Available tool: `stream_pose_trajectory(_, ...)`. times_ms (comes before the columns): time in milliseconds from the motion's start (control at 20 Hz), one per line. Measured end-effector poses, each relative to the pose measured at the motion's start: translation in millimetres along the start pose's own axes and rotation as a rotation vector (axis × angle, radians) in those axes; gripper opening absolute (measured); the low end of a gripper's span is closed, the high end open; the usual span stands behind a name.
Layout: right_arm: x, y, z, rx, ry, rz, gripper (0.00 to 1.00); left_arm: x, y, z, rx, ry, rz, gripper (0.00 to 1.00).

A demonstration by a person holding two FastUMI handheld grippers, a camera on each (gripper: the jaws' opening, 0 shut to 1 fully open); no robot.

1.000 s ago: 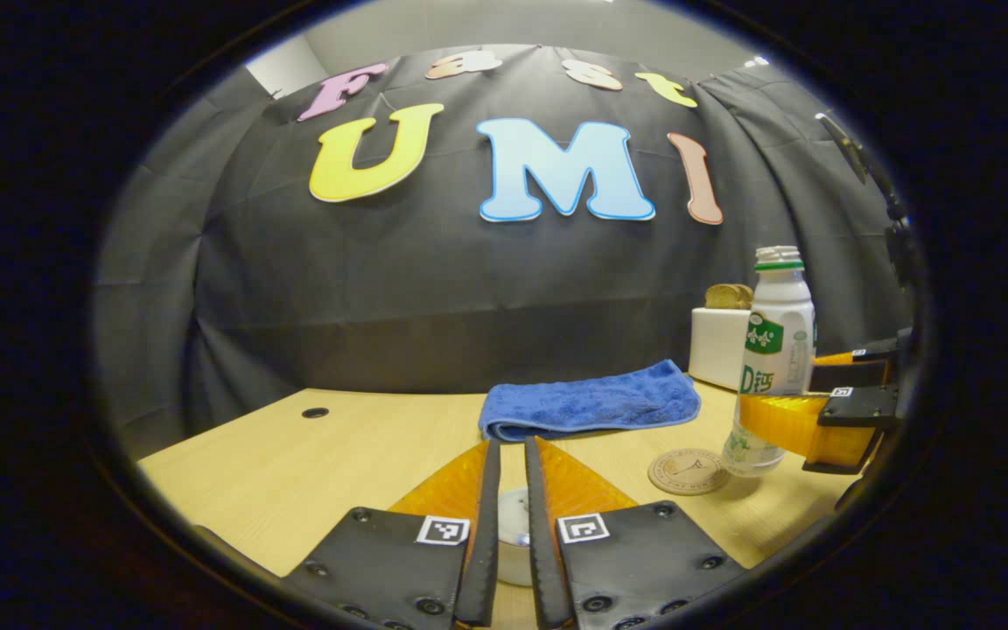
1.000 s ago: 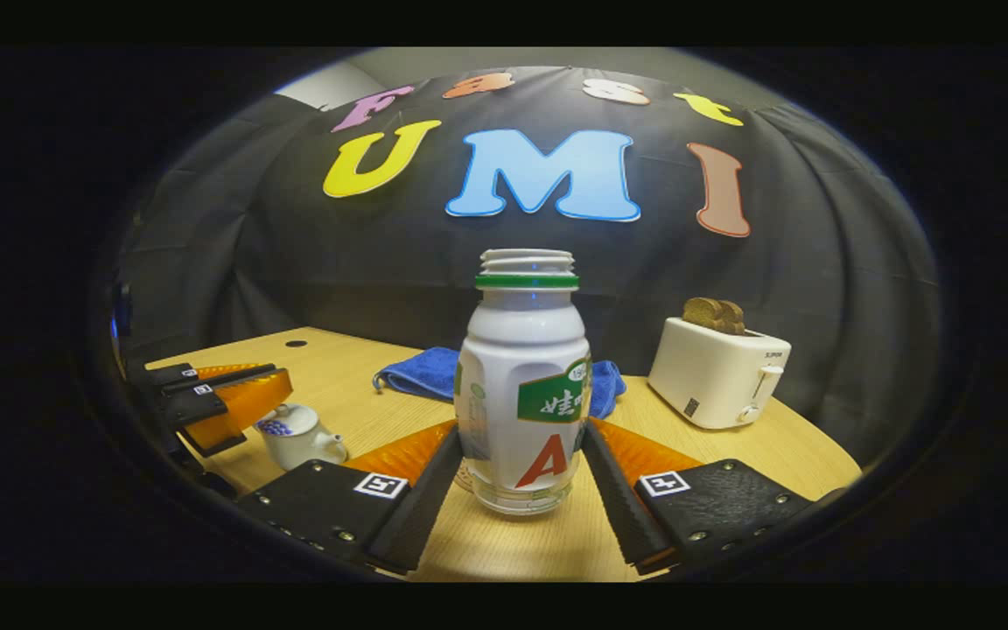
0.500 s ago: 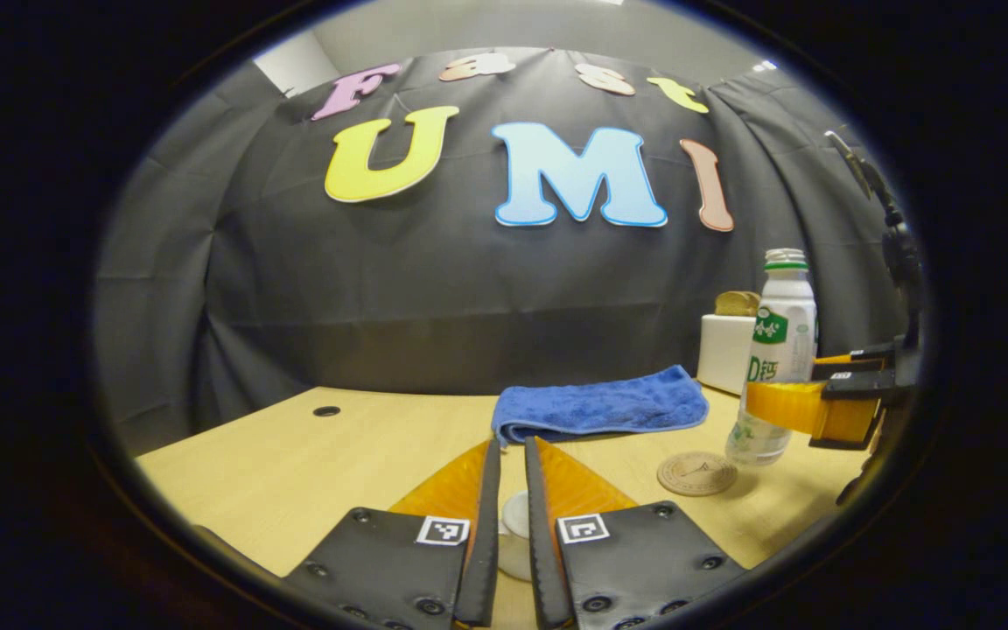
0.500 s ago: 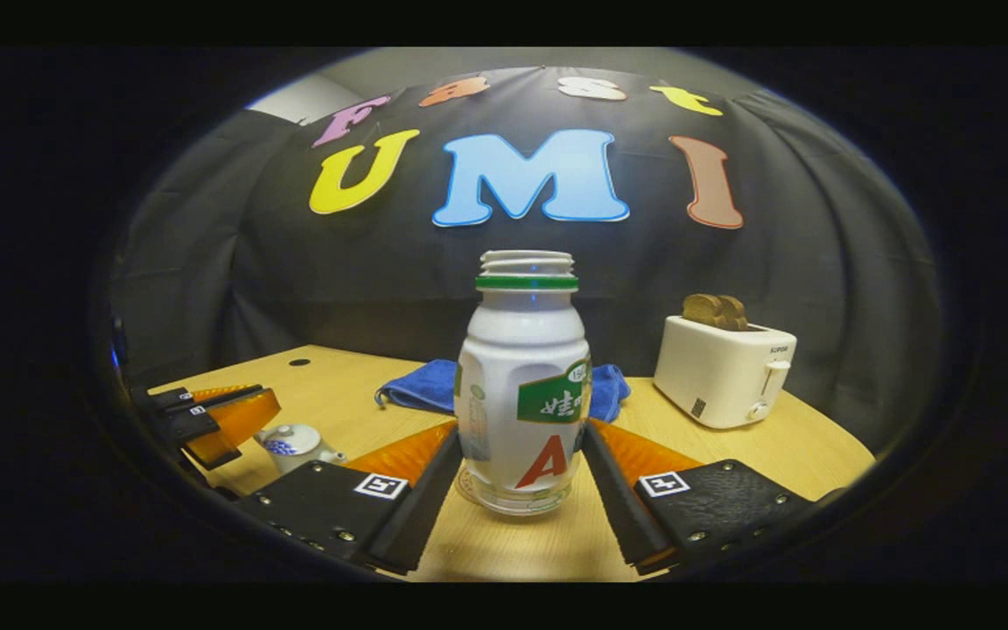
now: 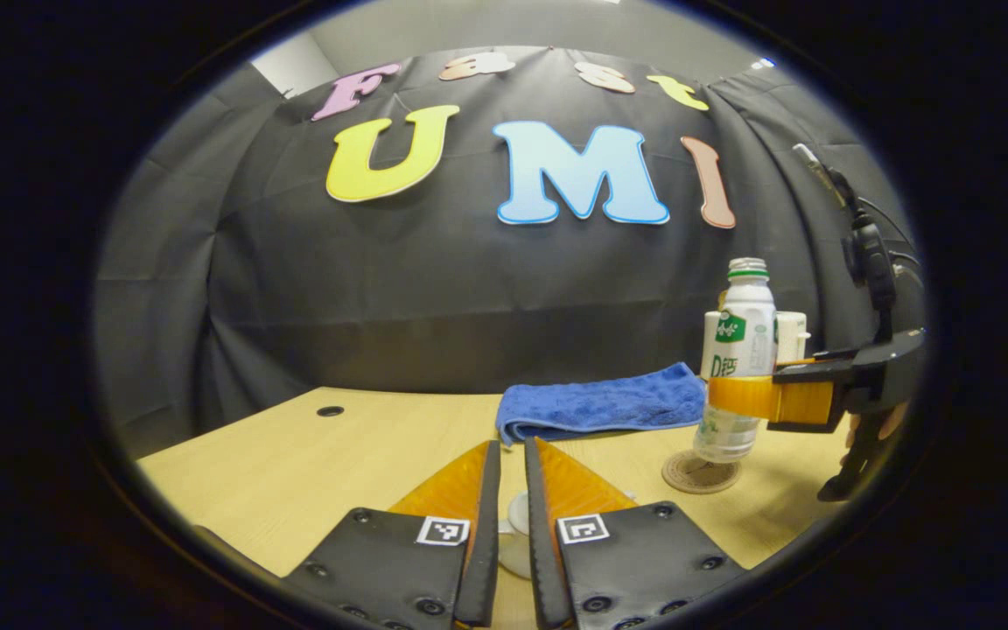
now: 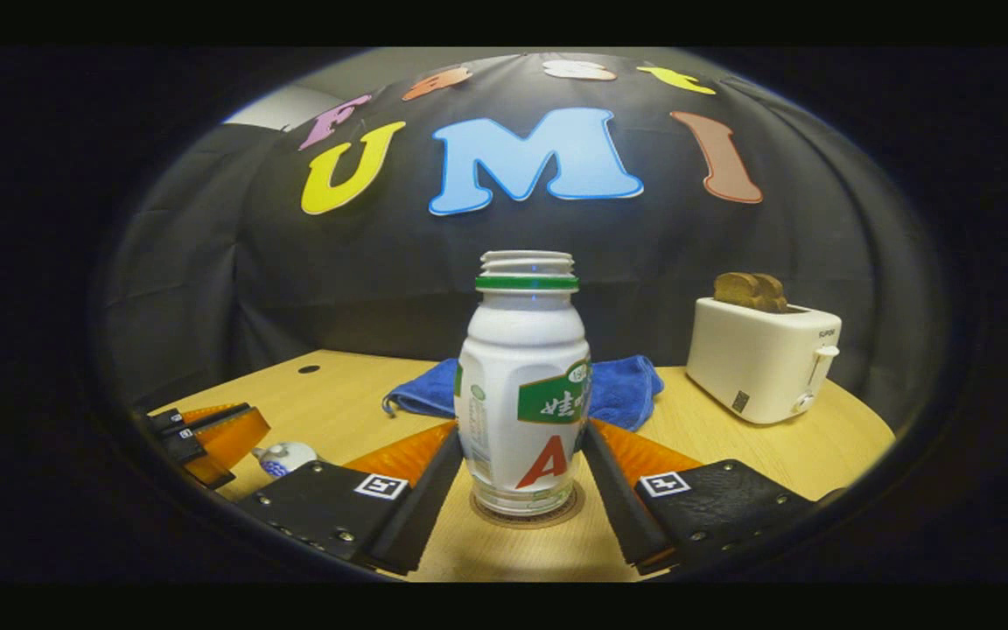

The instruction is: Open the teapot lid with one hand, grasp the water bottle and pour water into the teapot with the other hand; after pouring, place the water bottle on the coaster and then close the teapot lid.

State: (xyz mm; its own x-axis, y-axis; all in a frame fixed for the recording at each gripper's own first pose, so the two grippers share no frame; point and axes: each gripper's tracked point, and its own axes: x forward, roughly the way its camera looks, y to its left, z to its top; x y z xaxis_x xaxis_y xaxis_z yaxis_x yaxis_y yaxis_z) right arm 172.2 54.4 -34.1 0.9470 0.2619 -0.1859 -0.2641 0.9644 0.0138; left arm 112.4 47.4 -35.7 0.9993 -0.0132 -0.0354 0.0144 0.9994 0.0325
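The water bottle [image 6: 523, 385] stands upright and uncapped directly over the round coaster [image 6: 528, 516], whose rim shows under the bottle's base. In the left gripper view the bottle [image 5: 736, 359] also sits over the coaster [image 5: 701, 472]; whether the base rests on it or hangs just above, you cannot tell.

Your right gripper [image 6: 521, 455] is closed on the bottle's lower body, one finger pressing each side. From the other side, the right gripper [image 5: 762, 398] grips it at mid-height, with part of a hand [image 5: 871, 429] behind.

Your left gripper [image 5: 505, 490] has its fingers nearly together, a narrow slit between them, with a small white piece, judged to be the teapot lid [image 5: 517, 516], sitting in that slit. Contact is hidden, so the grip is uncertain. In the right gripper view the left gripper [image 6: 211, 437] hovers at the near left, just beside the white-and-blue teapot [image 6: 283, 457], which is partly hidden.

Judged step: setting the bottle on the coaster. Closing the lid comes next.

Next move calls for: settle the base flat and centred, spread the right fingers evenly, back off without tipping the bottle. Then bring the lid squarely over the teapot opening.

Surroundings: blue towel [image 6: 618, 389] behind the bottle, white toaster [image 6: 762, 359] with bread at far right, all on the wooden table [image 5: 294, 464].
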Motion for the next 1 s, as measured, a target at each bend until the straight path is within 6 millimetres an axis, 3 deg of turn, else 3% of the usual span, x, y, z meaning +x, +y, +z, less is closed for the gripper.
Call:
stream_pose_trajectory(100,7,0,-9,-0.004,0.025,0.000,0.81,0,1,1,-0.002,-0.002,0.001,0.31)
stream_pose_trajectory(150,9,1,-13,-0.002,0.035,0.001,0.81,0,1,2,-0.004,-0.002,0.002,0.23)
stream_pose_trajectory(350,13,1,-17,-0.022,0.043,0.000,0.81,0,1,0,-0.011,0.002,0.000,0.23)
stream_pose_trajectory(650,15,0,-19,-0.023,0.037,-0.003,0.81,-1,1,0,-0.031,0.000,-0.007,0.23)
stream_pose_trajectory(700,15,1,-20,-0.023,0.041,0.003,0.81,-3,1,1,-0.034,-0.004,-0.008,0.31)
stream_pose_trajectory(850,14,8,-25,-0.022,0.046,0.027,0.87,-5,5,4,-0.046,-0.016,-0.002,0.31)
stream_pose_trajectory(900,13,8,-22,-0.026,0.040,0.027,0.98,-5,7,3,-0.050,-0.016,0.002,0.31)
stream_pose_trajectory(1000,10,11,-17,-0.037,0.026,0.034,0.98,-5,10,3,-0.052,-0.018,0.008,0.31)
